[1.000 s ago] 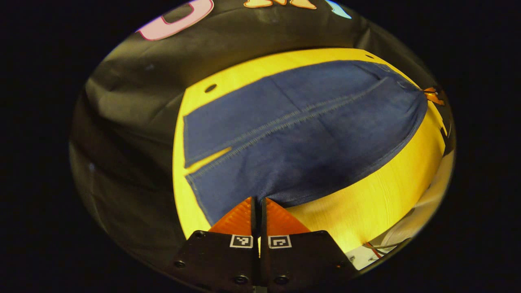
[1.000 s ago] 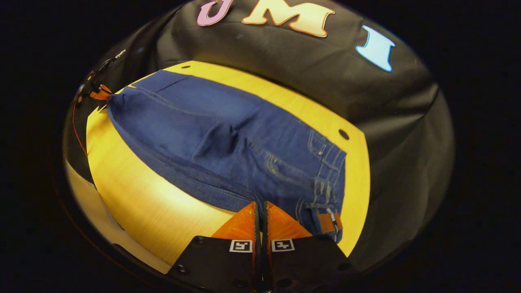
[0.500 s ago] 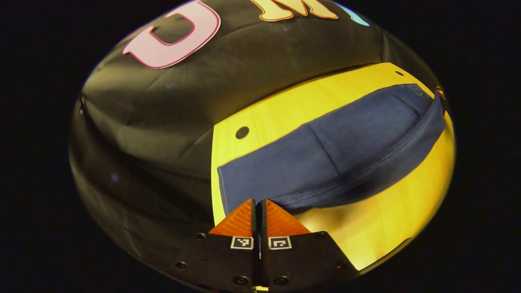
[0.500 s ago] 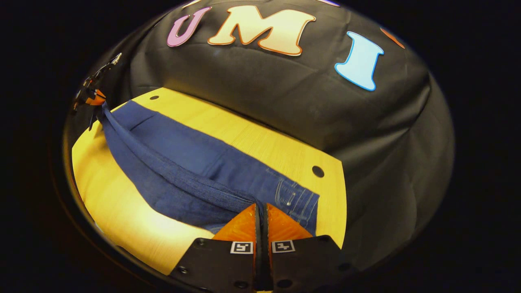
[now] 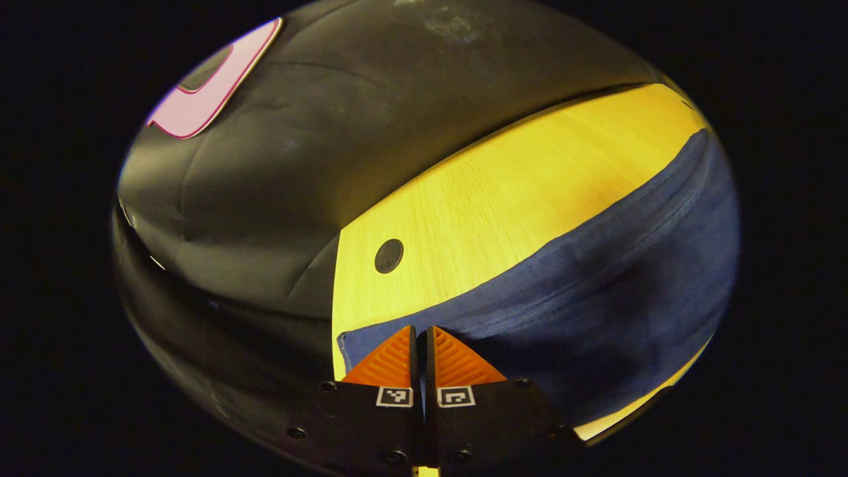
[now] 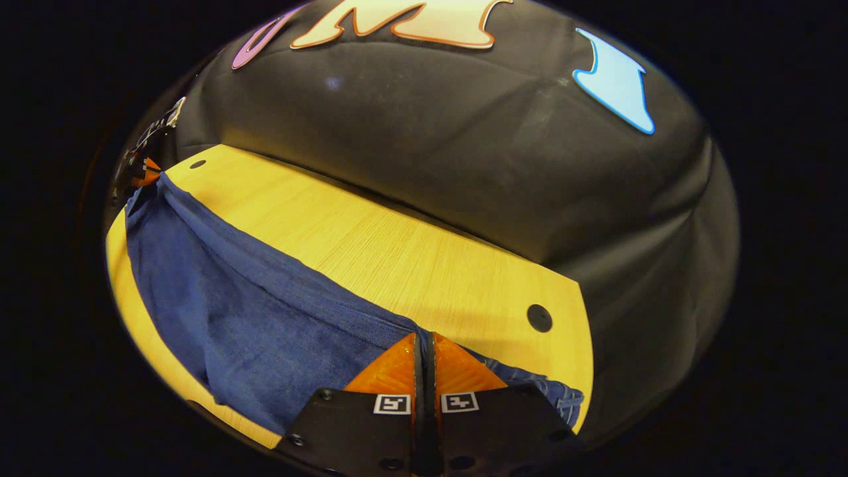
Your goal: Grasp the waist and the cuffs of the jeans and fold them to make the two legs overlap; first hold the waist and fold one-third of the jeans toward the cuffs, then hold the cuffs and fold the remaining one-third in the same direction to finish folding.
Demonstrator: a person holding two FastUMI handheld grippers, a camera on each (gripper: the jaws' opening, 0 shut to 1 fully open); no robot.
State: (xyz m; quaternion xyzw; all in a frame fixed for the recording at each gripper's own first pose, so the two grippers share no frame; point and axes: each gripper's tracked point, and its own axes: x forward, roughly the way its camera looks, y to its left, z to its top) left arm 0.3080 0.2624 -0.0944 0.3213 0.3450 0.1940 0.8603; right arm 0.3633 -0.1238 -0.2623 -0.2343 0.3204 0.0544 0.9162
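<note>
On a yellow worktop [image 6: 397, 258] in a dark booth, jeans [image 6: 252, 324] stretch lengthwise between left tongs [image 5: 420, 338] and right tongs [image 6: 424, 344], each clamped on an end, denim sagging toward the near edge.

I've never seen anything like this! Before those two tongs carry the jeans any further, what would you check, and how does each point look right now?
1. Left tongs pinched on the jeans: ok, fingers together at the cloth's edge.
2. Right tongs pinched on the jeans: ok, cloth meets the closed fingers.
3. Cloth strung between both tongs without slipping: ok, it runs across to the far left tongs.
4. Table ahead free for laying down: ok, bare wood.
5. The two legs lined up on each other: cannot tell, the fabric hangs bunched.
6. Waistband and cuffs each held at the corners: cannot tell.
</note>
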